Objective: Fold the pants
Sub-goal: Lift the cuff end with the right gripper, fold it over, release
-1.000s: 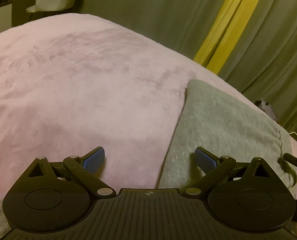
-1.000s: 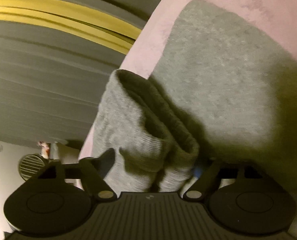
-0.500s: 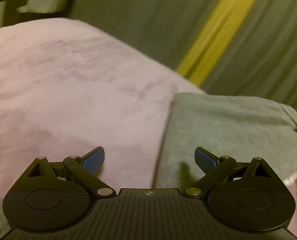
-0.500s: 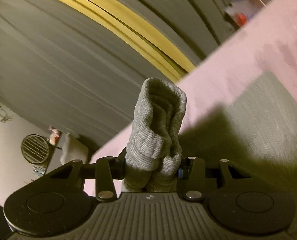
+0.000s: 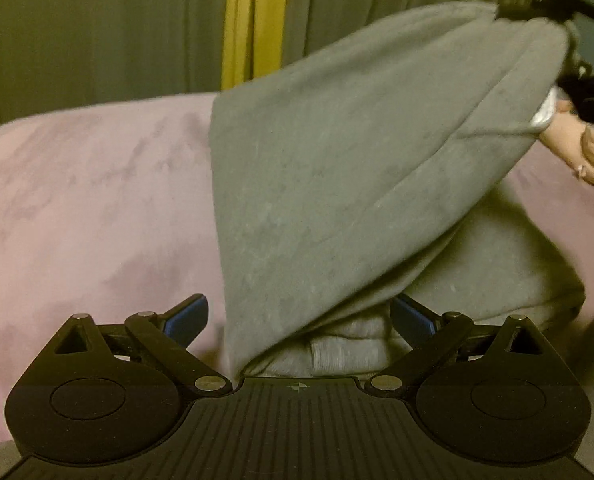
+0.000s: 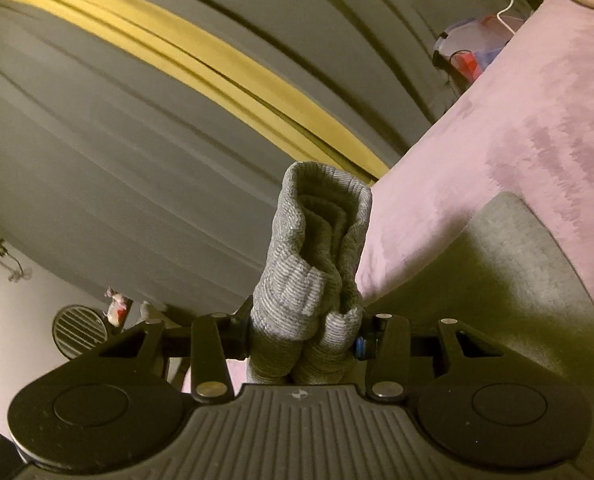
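Handling: judging by the drape, the pants [image 5: 337, 184] are soft, limp and fairly light fleece; they sag between supports, so they want holding at a thick edge.
Hold point: ribbed cuffs [image 6: 317, 264], bunched double, make the firmest bite.
Right gripper [image 6: 303, 346]: clamped on those cuffs, lifting the leg end off the bed.
Left gripper [image 5: 297, 316]: fingers spread wide, gripping nothing, with the lower layer of fabric between them.
Location: pants half raised in a tent above their own lower layer on the pink blanket [image 5: 89, 200].
Textures: brushed grey knit, ribbed hem; velvety, streaked blanket; pleated grey curtain [image 6: 97, 152] with a yellow stripe.
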`<move>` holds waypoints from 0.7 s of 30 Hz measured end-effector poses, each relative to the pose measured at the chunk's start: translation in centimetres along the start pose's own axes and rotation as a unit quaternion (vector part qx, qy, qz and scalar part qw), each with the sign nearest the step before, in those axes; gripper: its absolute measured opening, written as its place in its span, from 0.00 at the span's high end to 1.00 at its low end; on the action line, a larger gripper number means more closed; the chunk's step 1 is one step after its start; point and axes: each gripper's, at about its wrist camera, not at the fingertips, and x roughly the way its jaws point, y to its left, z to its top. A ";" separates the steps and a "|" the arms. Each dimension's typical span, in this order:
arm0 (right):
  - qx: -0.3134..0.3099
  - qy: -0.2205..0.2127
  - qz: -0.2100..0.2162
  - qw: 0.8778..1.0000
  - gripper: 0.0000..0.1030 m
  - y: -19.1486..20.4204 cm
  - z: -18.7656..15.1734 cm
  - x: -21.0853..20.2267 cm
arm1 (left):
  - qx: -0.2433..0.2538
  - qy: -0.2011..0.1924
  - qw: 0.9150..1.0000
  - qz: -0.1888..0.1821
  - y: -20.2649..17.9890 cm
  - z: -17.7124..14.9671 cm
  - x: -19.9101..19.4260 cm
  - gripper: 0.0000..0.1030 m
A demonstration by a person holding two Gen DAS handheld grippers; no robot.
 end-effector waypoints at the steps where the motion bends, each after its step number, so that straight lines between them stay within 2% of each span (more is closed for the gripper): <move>1: 0.000 -0.003 0.001 1.000 0.58 -0.1 0.1 -0.2 | -0.007 -0.001 1.000 0.005 0.2 0.1 0.1 0.02; 4: 0.004 -0.012 0.003 1.000 0.58 -1.0 0.2 -1.2 | -0.058 -0.001 0.998 0.008 2.0 0.0 0.0 0.03; 6: 0.010 -0.017 0.001 1.000 0.58 -1.6 0.2 -1.9 | -0.105 0.004 0.995 0.003 3.5 0.0 0.2 0.08; 8: 0.016 -0.023 -0.005 1.000 0.58 -2.6 0.3 -2.8 | -0.135 0.012 0.991 -0.001 4.6 -0.1 0.4 0.23; 9: 0.016 -0.024 -0.010 1.000 0.58 -3.0 0.3 -3.0 | -0.143 0.012 0.990 -0.003 4.8 -0.1 0.5 0.26; 11: 0.012 -0.023 -0.031 0.999 0.58 -4.1 0.1 -3.5 | -0.146 0.003 0.989 -0.009 5.2 0.1 0.4 0.35; 14: 0.003 -0.011 -0.070 0.998 0.58 -6.0 -0.5 -3.7 | -0.139 -0.011 0.990 -0.011 5.2 0.3 0.0 0.42; 21: 0.001 0.023 -0.121 0.992 0.58 -9.4 -2.2 -3.2 | -0.138 -0.010 0.990 -0.015 5.1 0.1 -0.3 0.45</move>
